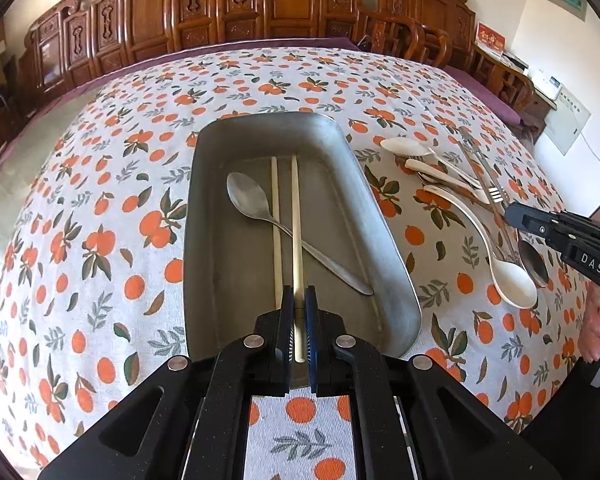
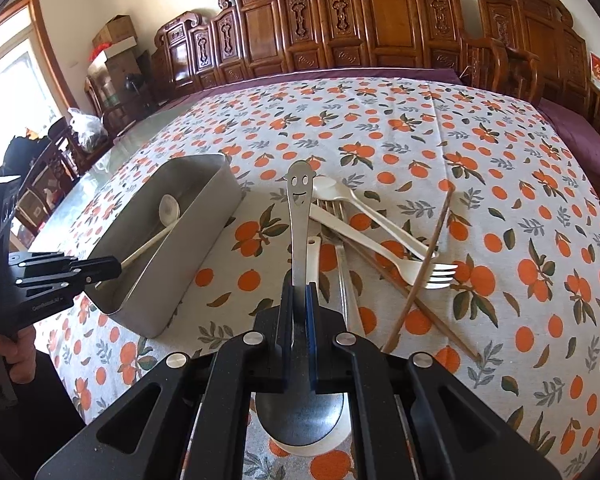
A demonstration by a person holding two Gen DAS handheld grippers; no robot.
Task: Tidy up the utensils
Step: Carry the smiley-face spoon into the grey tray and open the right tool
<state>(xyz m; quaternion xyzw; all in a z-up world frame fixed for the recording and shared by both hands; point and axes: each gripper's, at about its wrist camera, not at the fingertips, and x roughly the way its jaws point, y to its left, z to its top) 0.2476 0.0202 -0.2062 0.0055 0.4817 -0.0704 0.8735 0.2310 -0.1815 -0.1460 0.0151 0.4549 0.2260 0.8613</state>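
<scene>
Between right claw (image 2: 299,300) fingers, smiley spoon (image 2: 299,216).

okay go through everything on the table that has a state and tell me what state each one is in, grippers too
left gripper: shut on a pale chopstick over the metal tray.
right gripper: shut on the smiley-handled spoon, lifted off the pile.
metal tray: holds a metal spoon crossing two chopsticks.
white fork: lying loose on the tablecloth.
brown chopsticks: crossed, on the tablecloth.

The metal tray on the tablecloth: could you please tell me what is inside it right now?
Inside the metal tray lie a metal spoon and two pale chopsticks; the left gripper is shut on the right chopstick. The spoon's handle crosses over both chopsticks, hiding short stretches.
</scene>
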